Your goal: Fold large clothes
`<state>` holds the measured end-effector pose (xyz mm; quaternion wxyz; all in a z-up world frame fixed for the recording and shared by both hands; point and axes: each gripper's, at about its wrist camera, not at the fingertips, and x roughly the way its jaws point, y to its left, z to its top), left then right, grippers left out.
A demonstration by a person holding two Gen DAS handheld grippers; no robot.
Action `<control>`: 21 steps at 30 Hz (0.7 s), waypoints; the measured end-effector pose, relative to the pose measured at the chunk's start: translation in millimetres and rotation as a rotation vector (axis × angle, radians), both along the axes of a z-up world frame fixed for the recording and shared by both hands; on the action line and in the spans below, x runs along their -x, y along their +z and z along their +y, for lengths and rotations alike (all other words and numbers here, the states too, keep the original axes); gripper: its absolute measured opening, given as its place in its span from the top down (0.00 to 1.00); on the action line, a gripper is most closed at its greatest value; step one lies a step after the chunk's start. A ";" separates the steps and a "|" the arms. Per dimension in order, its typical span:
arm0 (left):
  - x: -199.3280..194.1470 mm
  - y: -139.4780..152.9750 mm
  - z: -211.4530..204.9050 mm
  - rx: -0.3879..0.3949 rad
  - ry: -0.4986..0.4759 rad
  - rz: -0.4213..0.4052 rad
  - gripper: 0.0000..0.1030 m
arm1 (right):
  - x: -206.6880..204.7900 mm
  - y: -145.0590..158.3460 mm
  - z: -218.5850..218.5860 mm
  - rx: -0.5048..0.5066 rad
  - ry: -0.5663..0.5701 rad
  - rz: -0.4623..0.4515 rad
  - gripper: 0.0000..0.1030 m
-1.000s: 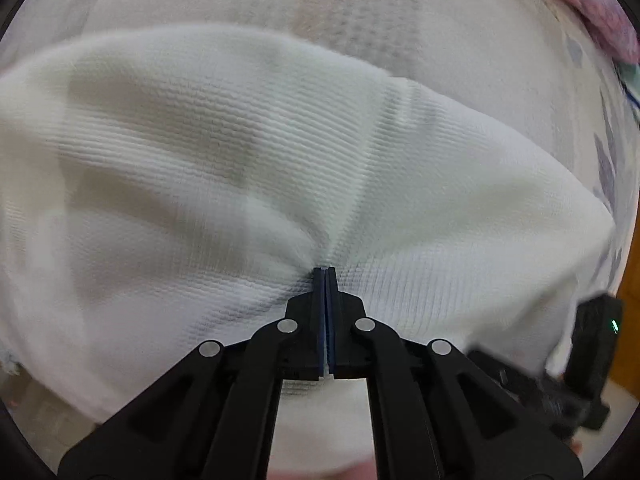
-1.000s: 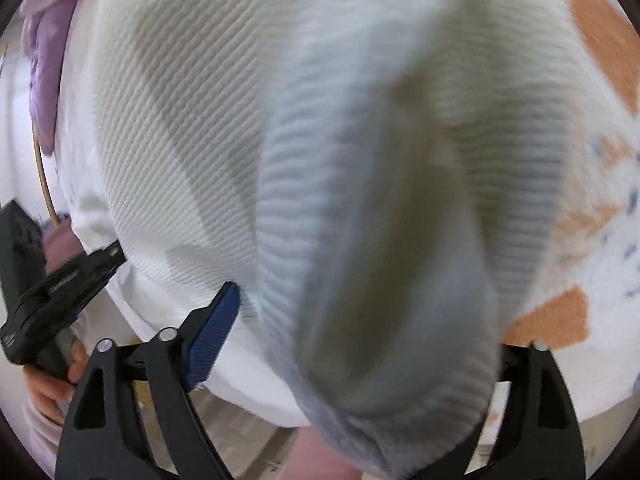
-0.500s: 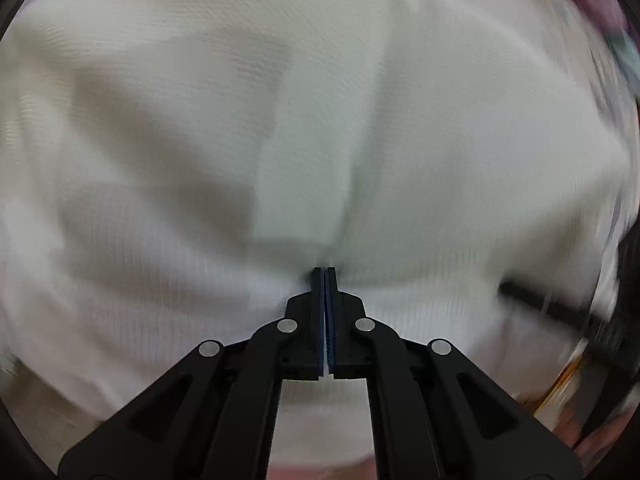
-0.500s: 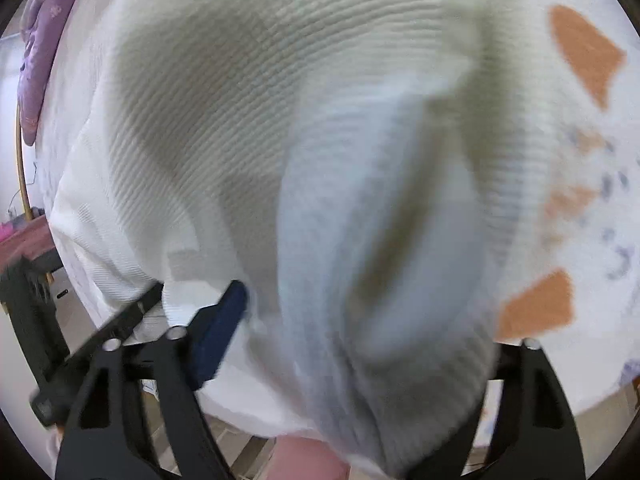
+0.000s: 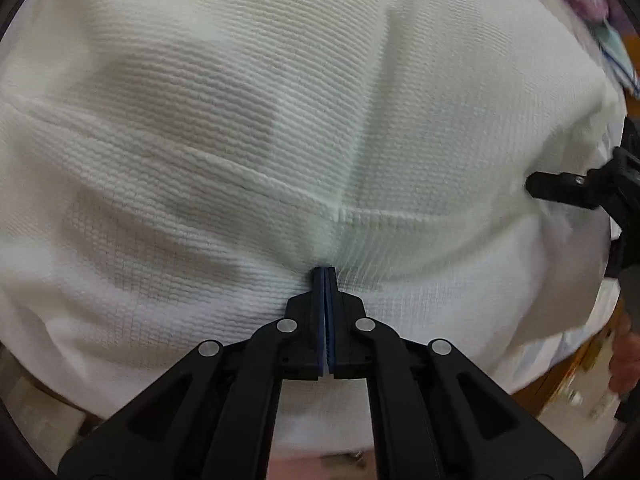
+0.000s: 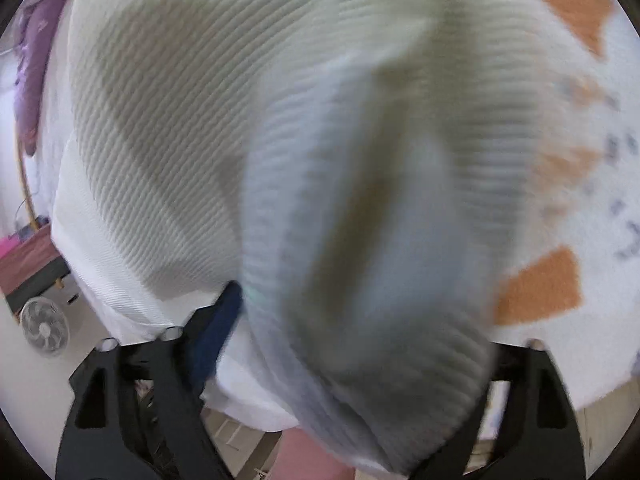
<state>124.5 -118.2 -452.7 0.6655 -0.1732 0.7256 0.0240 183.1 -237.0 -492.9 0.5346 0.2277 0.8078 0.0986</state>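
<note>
Pinching the garment (image 5: 280, 128) in your left claw (image 5: 325, 276), right claw (image 6: 360, 340) opening around a bunched fold; folding looks barely begun.

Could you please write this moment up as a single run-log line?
task: fold large clothes | left gripper: shut on white knit garment | right gripper: jaws opening, garment fold between them
</note>
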 end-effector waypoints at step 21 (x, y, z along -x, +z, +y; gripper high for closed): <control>1.6 61.2 -16.9 -0.103 -0.114 -0.058 1.00 | -4.0 14.0 -61.2 0.008 0.022 -0.070 0.09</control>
